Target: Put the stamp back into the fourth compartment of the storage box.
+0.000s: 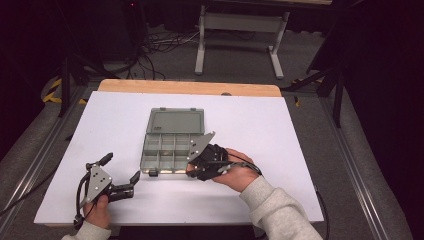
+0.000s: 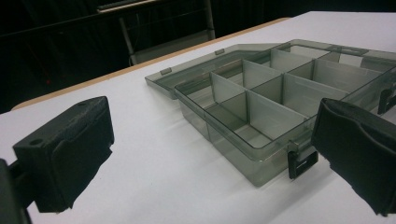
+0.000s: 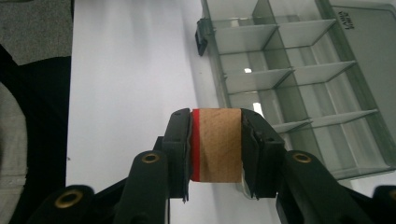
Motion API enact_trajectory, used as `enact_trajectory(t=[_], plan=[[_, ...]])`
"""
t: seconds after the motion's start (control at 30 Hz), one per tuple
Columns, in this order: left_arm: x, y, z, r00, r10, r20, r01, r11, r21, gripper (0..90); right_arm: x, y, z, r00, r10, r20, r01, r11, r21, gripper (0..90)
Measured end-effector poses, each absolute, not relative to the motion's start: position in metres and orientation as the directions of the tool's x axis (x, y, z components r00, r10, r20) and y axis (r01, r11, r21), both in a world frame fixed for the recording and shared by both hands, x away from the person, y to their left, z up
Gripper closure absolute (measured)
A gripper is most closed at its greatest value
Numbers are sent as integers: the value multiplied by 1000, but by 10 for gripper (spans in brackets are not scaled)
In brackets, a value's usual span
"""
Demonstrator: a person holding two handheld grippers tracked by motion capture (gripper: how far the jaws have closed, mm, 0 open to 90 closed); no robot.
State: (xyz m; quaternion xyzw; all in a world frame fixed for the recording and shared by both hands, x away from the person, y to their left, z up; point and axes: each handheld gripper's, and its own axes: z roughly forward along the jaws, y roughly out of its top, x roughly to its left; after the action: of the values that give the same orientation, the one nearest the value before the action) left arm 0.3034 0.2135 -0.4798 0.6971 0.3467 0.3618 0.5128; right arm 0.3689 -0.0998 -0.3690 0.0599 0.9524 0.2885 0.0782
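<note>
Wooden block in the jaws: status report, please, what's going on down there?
Right gripper shut on wooden block, near the open compartment box. Left gripper open, idle on the table. Nothing in the way.

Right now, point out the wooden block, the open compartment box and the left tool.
wooden block (image 3: 219,144): right gripper view, bare wood face.
compartment box (image 1: 172,121): high view, opened lid.
left tool (image 1: 121,172): high view, midway between its open jaws.

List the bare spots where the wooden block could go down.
Free: the white table right of the open box, the strip left of it, and the box's empty compartments. Crowded: the near edge, around the right gripper holding the block.
</note>
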Motion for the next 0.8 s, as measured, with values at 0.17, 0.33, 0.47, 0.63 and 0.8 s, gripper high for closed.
enact_trajectory(t=[0.17, 0.33, 0.47, 0.63, 0.8], plan=[[303, 214, -480, 498, 854, 151, 111, -235, 966, 3, 375, -100, -366, -977, 175, -118, 79, 821, 565, 658], [303, 214, -480, 498, 854, 150, 111, -235, 966, 3, 384, -99, -364, -974, 186, -131, 81, 822, 564, 658], [303, 214, -480, 498, 854, 150, 111, -235, 966, 3, 389, -99, -361, -971, 198, -132, 90, 819, 566, 657], [303, 214, -480, 499, 854, 150, 110, -235, 966, 3, 396, -99, -360, -969, 207, -132, 97, 816, 570, 658], [304, 214, -480, 500, 853, 150, 109, -233, 966, 3, 403, -99, -359, -966, 226, -128, 114, 812, 572, 658]])
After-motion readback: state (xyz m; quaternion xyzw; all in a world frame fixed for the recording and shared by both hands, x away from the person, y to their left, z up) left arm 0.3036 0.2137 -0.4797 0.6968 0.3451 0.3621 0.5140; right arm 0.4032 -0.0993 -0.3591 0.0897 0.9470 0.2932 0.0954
